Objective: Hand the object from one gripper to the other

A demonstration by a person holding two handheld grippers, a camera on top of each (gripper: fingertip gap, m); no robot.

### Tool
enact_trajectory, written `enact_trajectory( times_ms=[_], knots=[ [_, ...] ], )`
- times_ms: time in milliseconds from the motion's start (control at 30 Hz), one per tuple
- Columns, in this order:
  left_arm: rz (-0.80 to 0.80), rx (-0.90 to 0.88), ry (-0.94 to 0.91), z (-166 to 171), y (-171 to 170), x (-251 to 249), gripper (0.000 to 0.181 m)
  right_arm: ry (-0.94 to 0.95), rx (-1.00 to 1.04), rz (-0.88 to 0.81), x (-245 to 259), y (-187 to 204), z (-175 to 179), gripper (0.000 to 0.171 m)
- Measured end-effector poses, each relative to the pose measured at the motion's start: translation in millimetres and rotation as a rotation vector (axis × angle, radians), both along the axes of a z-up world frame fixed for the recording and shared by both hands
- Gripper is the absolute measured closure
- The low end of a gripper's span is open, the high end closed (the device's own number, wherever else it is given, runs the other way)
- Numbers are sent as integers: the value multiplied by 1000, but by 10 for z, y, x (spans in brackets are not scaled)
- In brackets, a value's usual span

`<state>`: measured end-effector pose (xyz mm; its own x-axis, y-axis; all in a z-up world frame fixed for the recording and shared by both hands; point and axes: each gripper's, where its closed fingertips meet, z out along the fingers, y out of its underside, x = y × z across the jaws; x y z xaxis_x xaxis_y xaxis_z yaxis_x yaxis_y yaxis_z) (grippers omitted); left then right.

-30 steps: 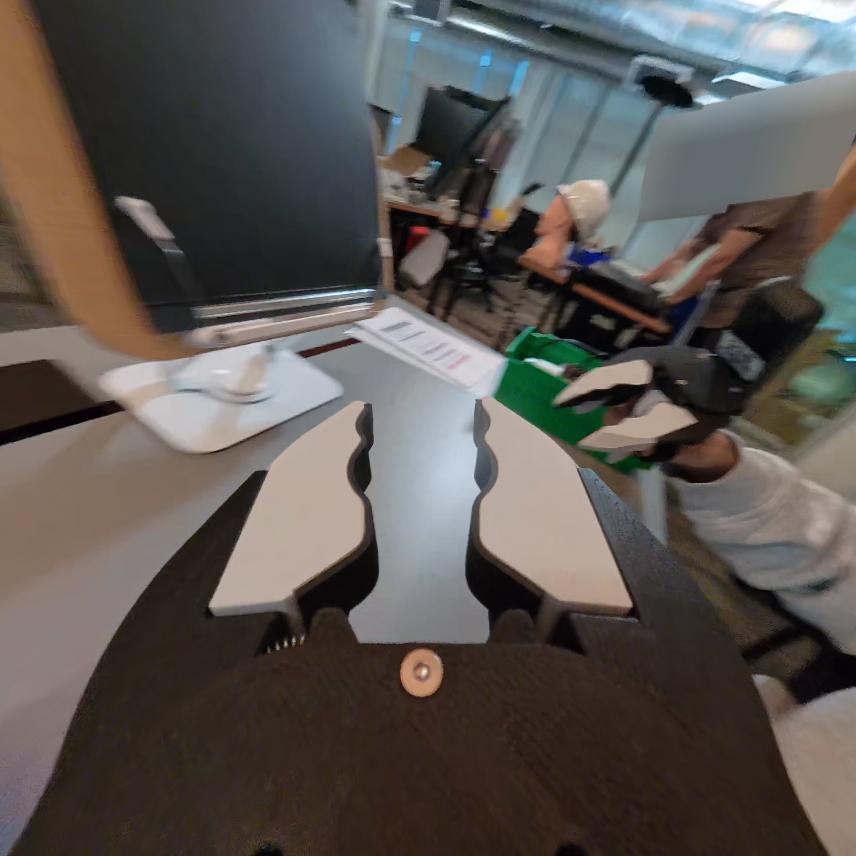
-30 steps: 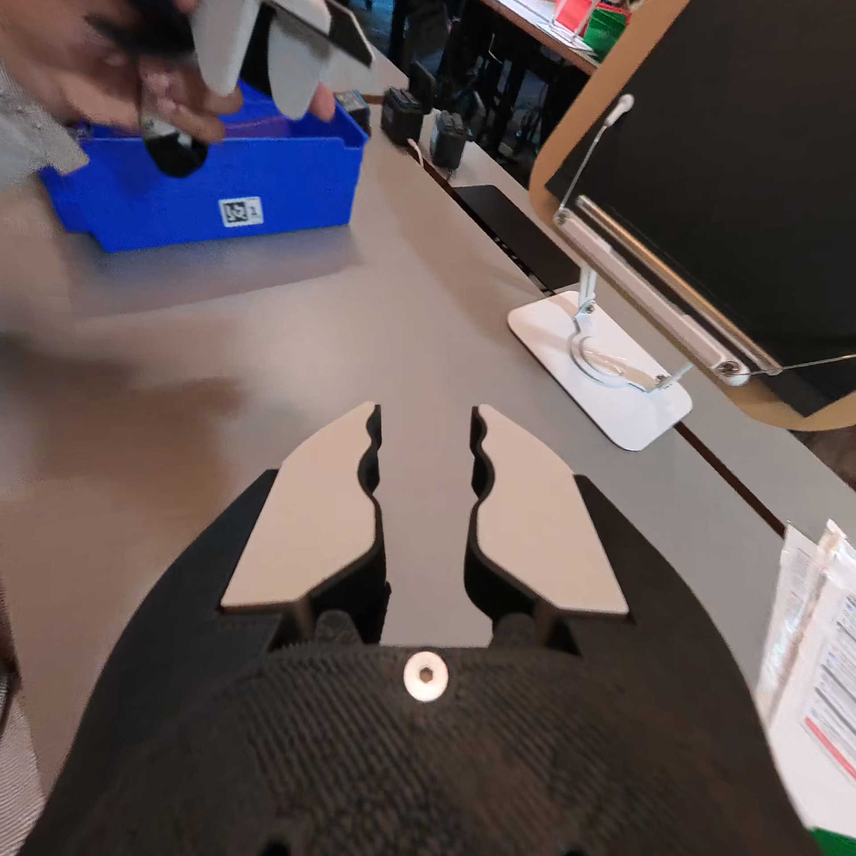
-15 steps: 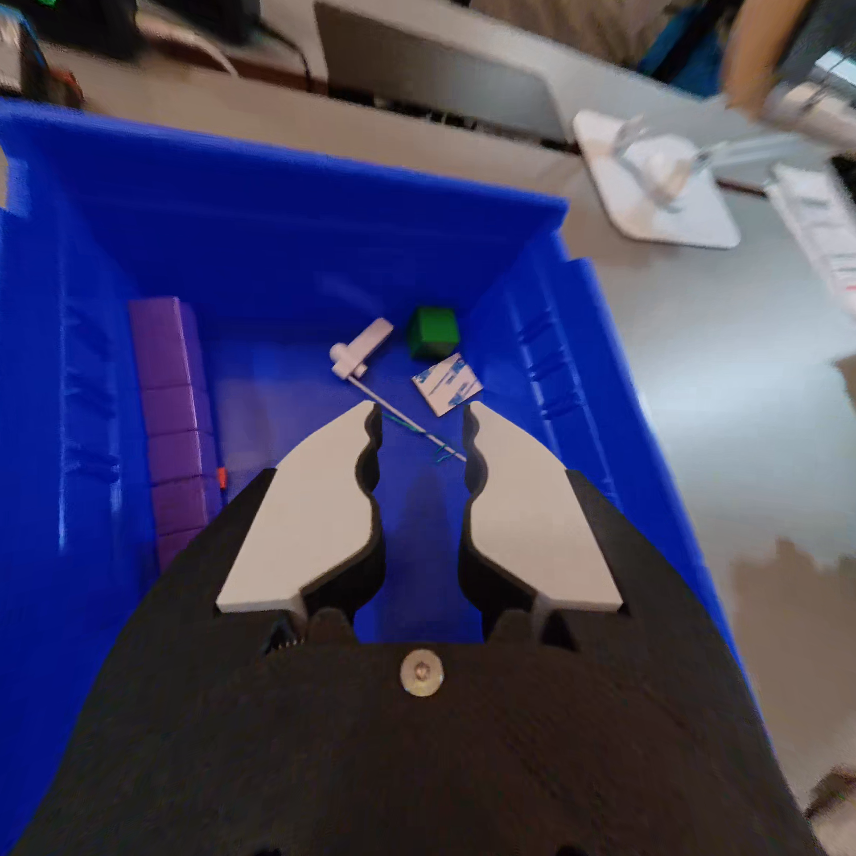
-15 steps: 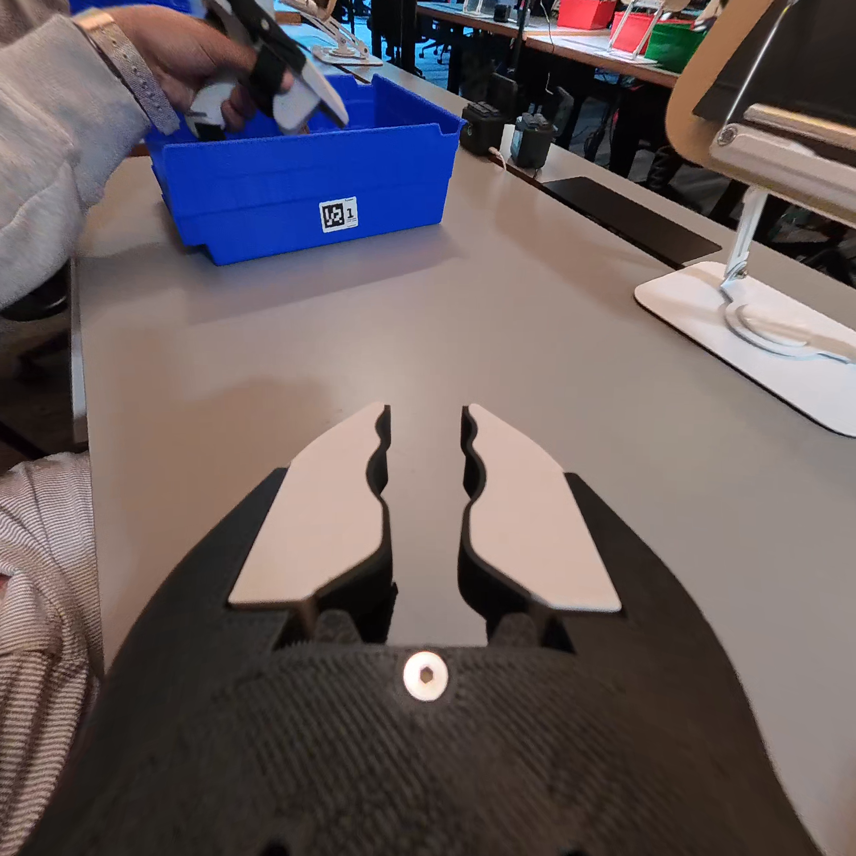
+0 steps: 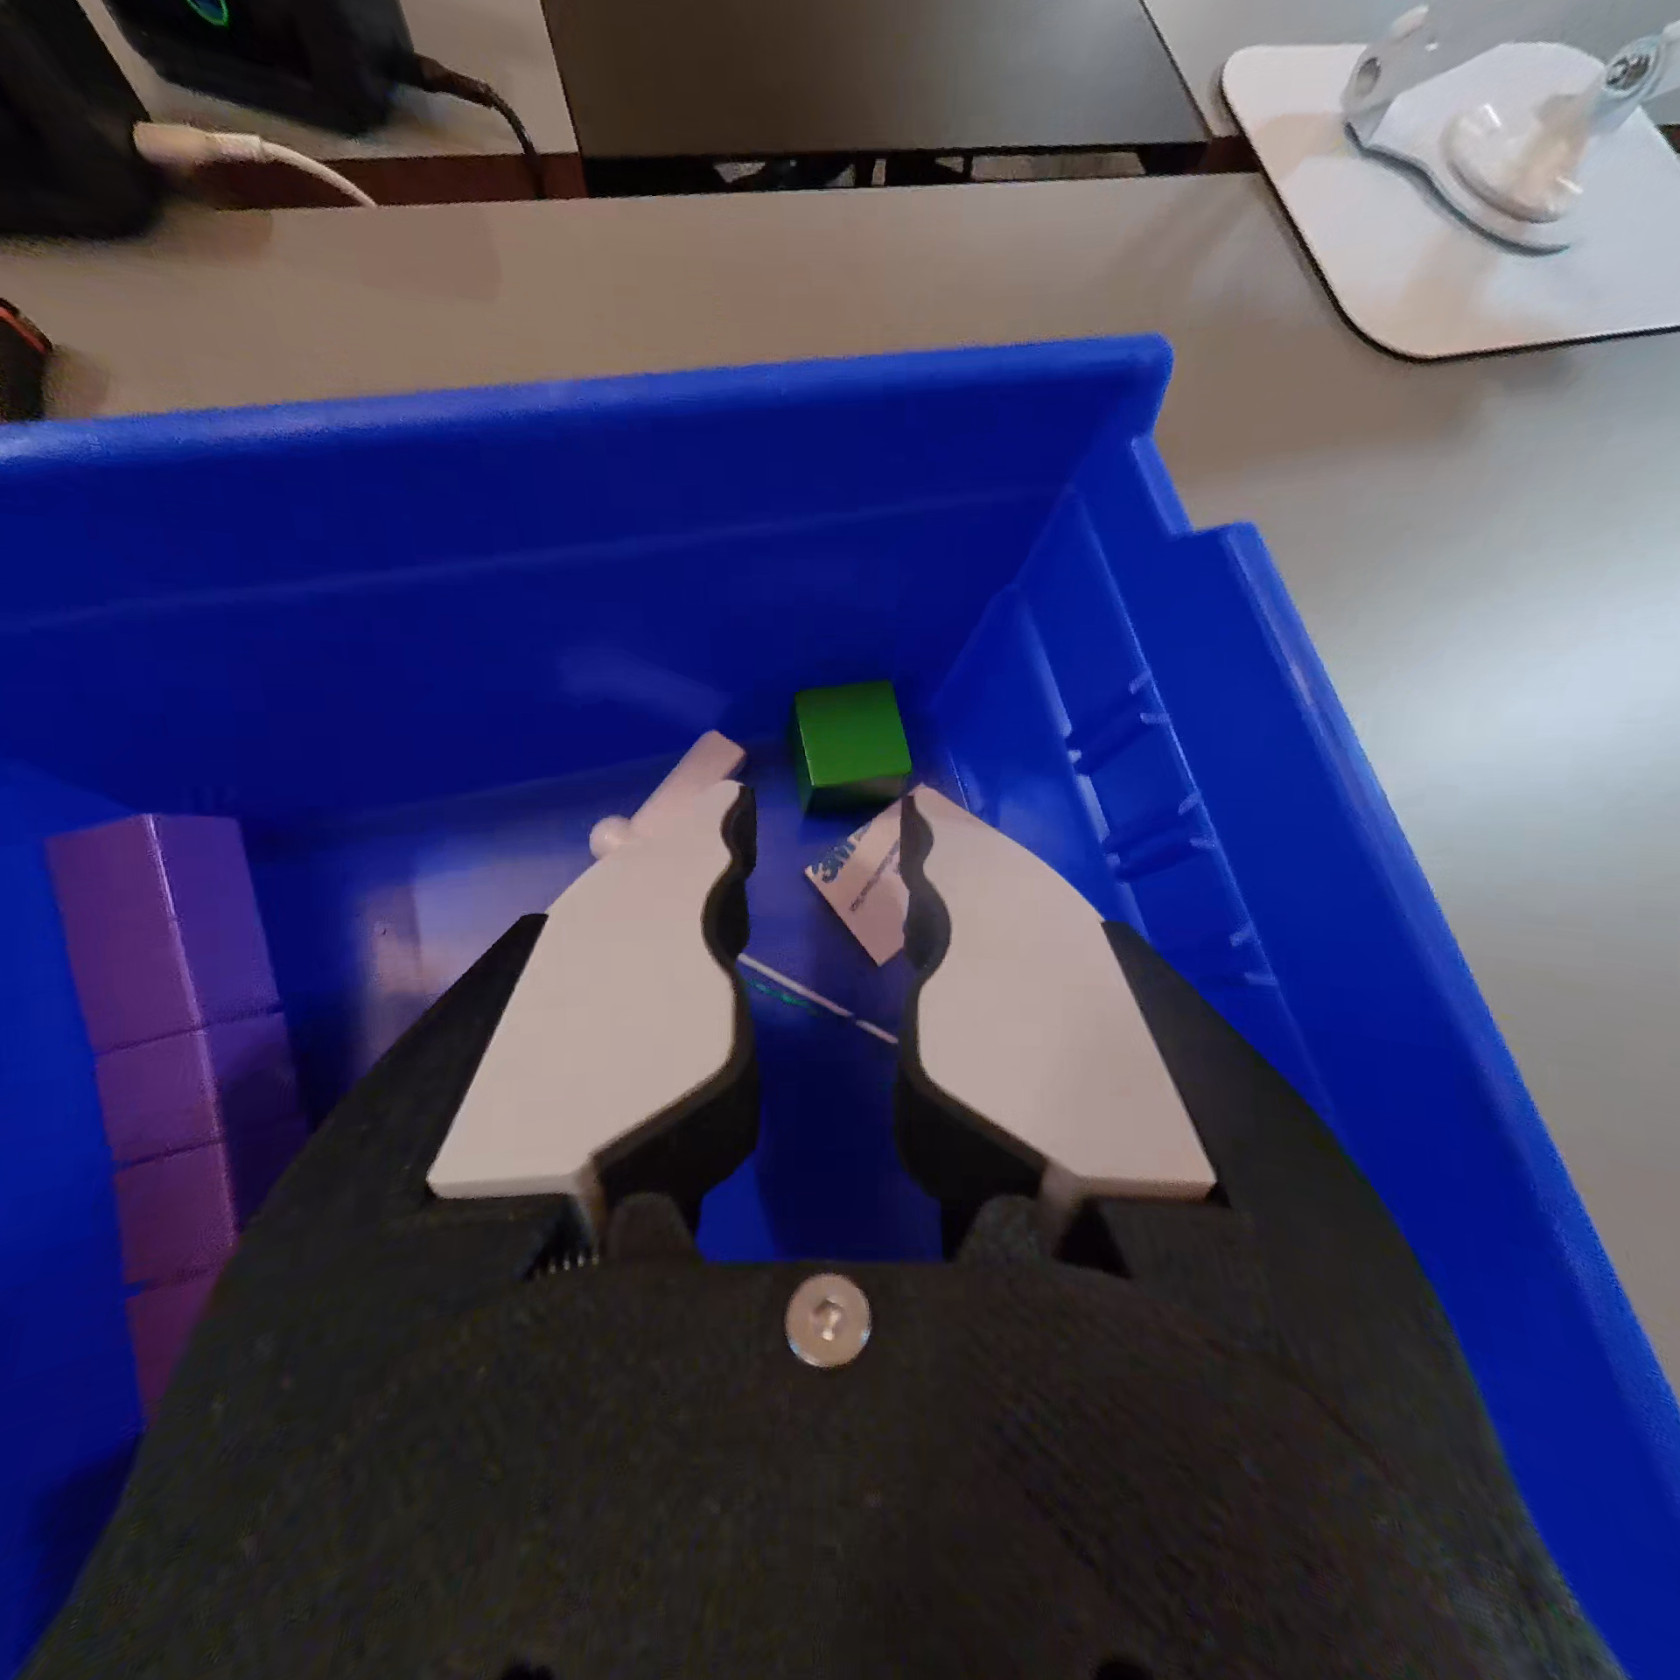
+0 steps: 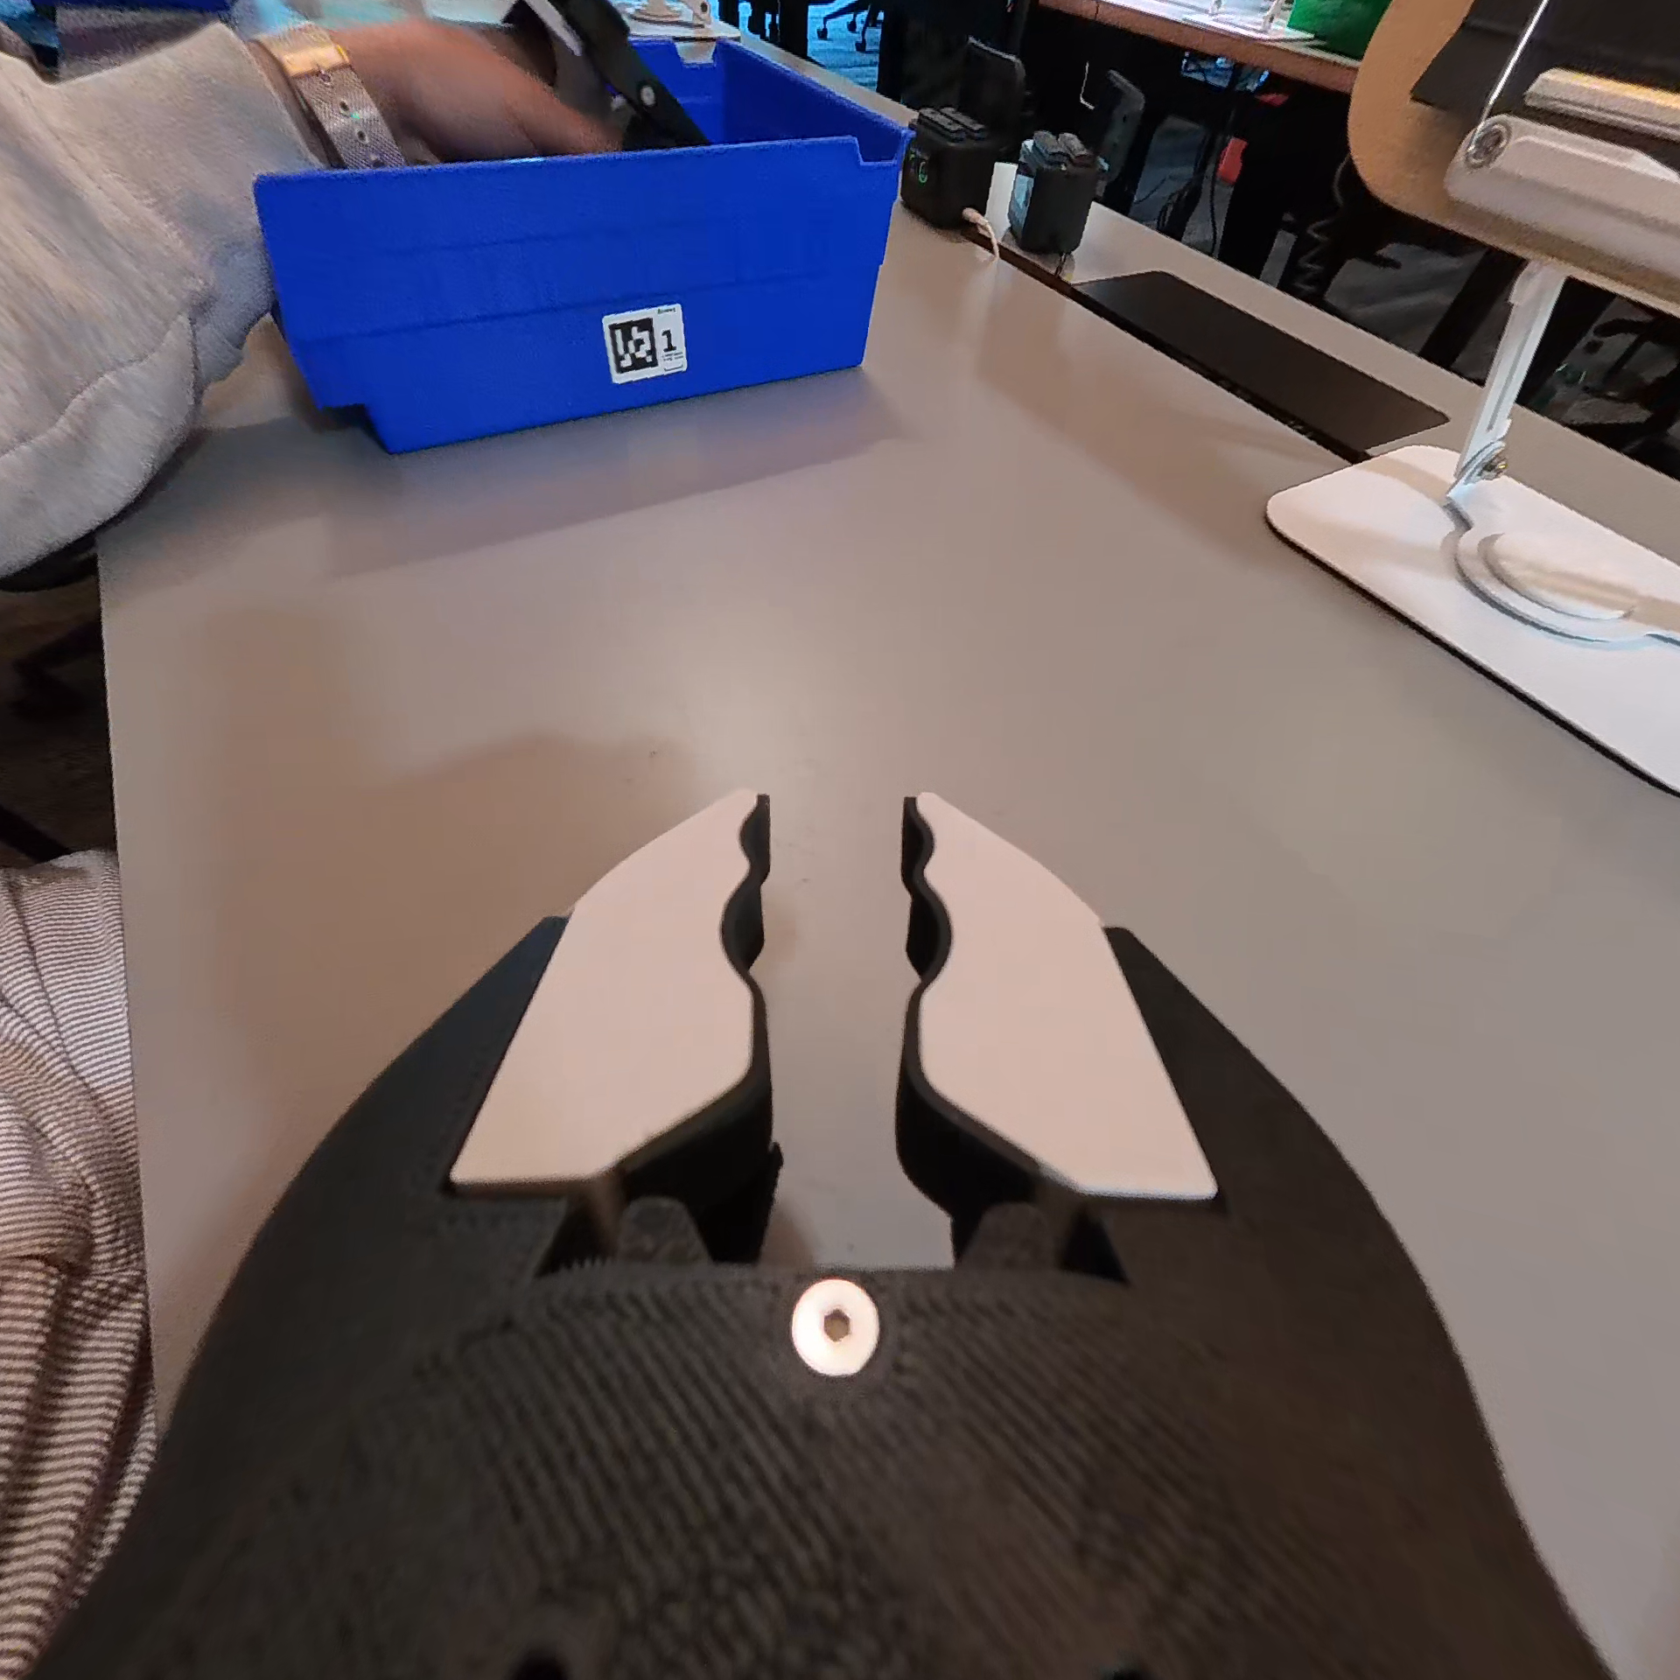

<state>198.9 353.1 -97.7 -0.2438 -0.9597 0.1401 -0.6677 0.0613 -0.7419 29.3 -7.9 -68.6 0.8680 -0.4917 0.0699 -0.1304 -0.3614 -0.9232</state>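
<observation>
A blue bin (image 5: 564, 545) holds a green cube (image 5: 850, 745), a small white T-shaped part (image 5: 677, 791), a white-and-blue paper scrap (image 5: 859, 895), a thin wire (image 5: 818, 1000) and a row of purple blocks (image 5: 155, 1000). My left gripper (image 5: 825, 800) is open and empty, lowered into the bin with its tips just short of the green cube. My right gripper (image 6: 835, 805) is open and empty, low over the grey table, well away from the blue bin (image 6: 564, 273). In the right wrist view the left gripper (image 6: 627, 82) shows dipping into the bin, held by a hand.
A white stand base (image 5: 1473, 209) sits right of the bin, also in the right wrist view (image 6: 1491, 591). Black chargers (image 6: 1000, 182) stand behind the bin. A black strip (image 6: 1255, 364) runs along the table's far side. Open grey table (image 6: 818, 591) lies between right gripper and bin. Spacing between my two grippers at the tips: around 40 centimeters. It is some 35 centimeters from my right tips to the white stand base (image 5: 1473, 209). Seen from the right wrist view (image 6: 1465, 545) as well.
My left gripper swung from facing the room to down into the blue bin and closed in on the green cube. My right gripper turned toward the bin and sank lower over the table.
</observation>
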Motion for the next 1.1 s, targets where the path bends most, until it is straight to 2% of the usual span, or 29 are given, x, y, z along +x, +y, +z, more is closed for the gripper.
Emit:
enact_trajectory(
  times_ms=[33,133,233,367,400,433,567,667,733,800,833,900,1000,1100],
  knots=[
    [3,-2,2,-5,-10,30,151,-4,3,-3,2,-5,13,143],
    [-1,-27,50,-76,-82,95,143,-10,19,-9,11,-18,50,144],
    [-13,29,121,-224,-71,144,138,-3,18,-9,22,-33,41,144],
    [-19,67,96,-269,-77,264,141,-3,21,-14,36,-59,46,144],
    [-28,69,90,-256,-87,272,154,-1,27,-13,37,-59,50,144],
    [-21,76,80,-234,-76,277,154,2,31,-11,37,-56,54,144],
    [44,74,-74,114,29,221,154,19,67,-14,26,-50,75,145],
    [58,-73,-256,644,-85,56,154,93,142,-6,42,-4,105,145],
    [1,-244,-401,1135,-348,-128,154,108,193,-6,63,47,226,145],
    [-92,-444,-527,1651,-716,-379,154,81,269,-35,90,91,448,134],
    [-147,-537,-570,1879,-920,-517,154,64,324,-72,109,94,578,126],
    [-267,-681,-597,2213,-1356,-783,154,78,472,-112,60,107,815,124],
    [-429,-812,-563,2382,-2060,-1141,154,93,627,-109,-130,102,946,116],
    [-562,-950,-544,2246,-2694,-1561,154,-35,582,-191,-209,-54,842,102]
  ],
)
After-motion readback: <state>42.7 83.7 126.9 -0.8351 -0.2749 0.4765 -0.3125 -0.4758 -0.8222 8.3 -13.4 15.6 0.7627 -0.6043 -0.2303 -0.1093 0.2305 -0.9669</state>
